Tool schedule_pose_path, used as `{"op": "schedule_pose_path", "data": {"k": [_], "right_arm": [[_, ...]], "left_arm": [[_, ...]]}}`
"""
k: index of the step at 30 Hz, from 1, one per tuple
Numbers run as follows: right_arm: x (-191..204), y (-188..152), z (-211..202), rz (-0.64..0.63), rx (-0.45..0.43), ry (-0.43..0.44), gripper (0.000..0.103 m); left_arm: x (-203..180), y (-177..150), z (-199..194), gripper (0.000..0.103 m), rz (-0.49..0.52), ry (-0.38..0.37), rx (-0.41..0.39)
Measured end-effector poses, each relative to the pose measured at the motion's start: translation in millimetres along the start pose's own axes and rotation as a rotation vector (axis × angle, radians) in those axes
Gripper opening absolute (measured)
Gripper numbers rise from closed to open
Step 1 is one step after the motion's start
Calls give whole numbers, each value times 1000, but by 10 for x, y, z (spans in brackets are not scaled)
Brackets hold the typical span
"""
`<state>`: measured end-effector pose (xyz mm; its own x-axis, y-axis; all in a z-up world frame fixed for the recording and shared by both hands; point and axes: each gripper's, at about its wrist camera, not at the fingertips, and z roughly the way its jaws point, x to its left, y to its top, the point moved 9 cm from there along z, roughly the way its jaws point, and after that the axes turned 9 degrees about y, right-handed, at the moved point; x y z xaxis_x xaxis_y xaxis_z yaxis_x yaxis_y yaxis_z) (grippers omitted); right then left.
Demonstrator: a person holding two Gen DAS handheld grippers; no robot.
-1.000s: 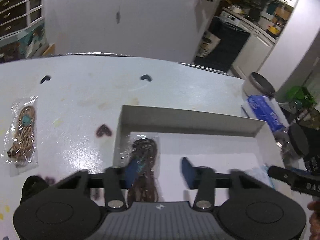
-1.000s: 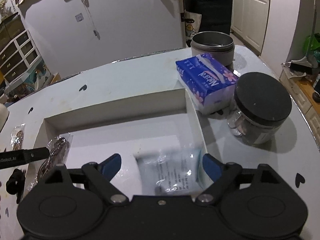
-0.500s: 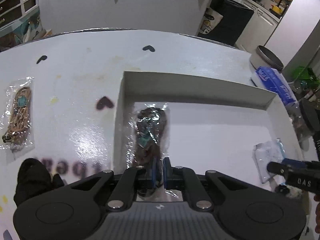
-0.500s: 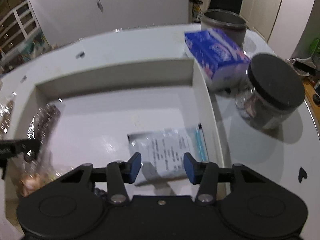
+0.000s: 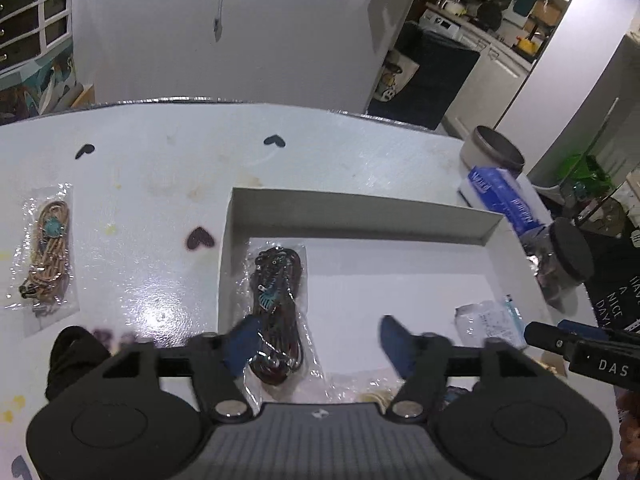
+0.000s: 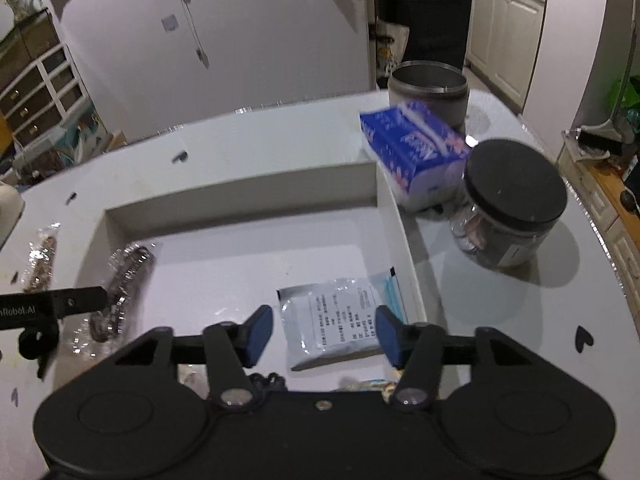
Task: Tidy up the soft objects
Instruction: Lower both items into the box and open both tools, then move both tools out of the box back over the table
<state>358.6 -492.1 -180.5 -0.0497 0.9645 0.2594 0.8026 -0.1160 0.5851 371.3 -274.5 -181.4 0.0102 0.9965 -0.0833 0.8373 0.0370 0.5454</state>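
A shallow white tray (image 5: 360, 208) (image 6: 248, 188) sits on the white table. A clear bag of dark cord (image 5: 278, 300) (image 6: 124, 280) lies along the tray's left side. A white printed packet (image 6: 336, 320) (image 5: 488, 320) lies at the tray's right side. A bag of tan cord (image 5: 46, 252) lies on the table left of the tray. My left gripper (image 5: 320, 340) is open over the tray's near edge, its left finger by the dark cord bag. My right gripper (image 6: 322, 330) is open, its fingers on either side of the white packet.
A blue tissue pack (image 6: 412, 152), a black-lidded glass jar (image 6: 512, 216) and a metal pot (image 6: 428, 88) stand right of the tray. A black object (image 5: 74, 356) lies at the table's near left. More bagged items (image 6: 372, 384) sit by the tray's near edge.
Both grippers have opened; half a second ago the left was shut and the right narrowed over the packet. Both views have pulled back and up. The dark cord bag and the packet lie in the tray.
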Motion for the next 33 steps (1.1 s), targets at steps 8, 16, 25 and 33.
{"op": "schedule_pose_path", "data": {"k": [8,16,25,33], "right_arm": [[76,-6,-361,-5,-88,-14,89],[232,26,-738,-40,-192,-13,103],[706,-5,-809,-112,-232,-3,103],[1330,-82,-668,-129,-207,-4,103]], "left_arm": [[58,-74,-373,103,4,15,-57],[230,-161,-738,103,2,39,-135],[660,-189,-998,103,-11,63,-199],[1318,-58,-1094,103,-4,76,-223]]}}
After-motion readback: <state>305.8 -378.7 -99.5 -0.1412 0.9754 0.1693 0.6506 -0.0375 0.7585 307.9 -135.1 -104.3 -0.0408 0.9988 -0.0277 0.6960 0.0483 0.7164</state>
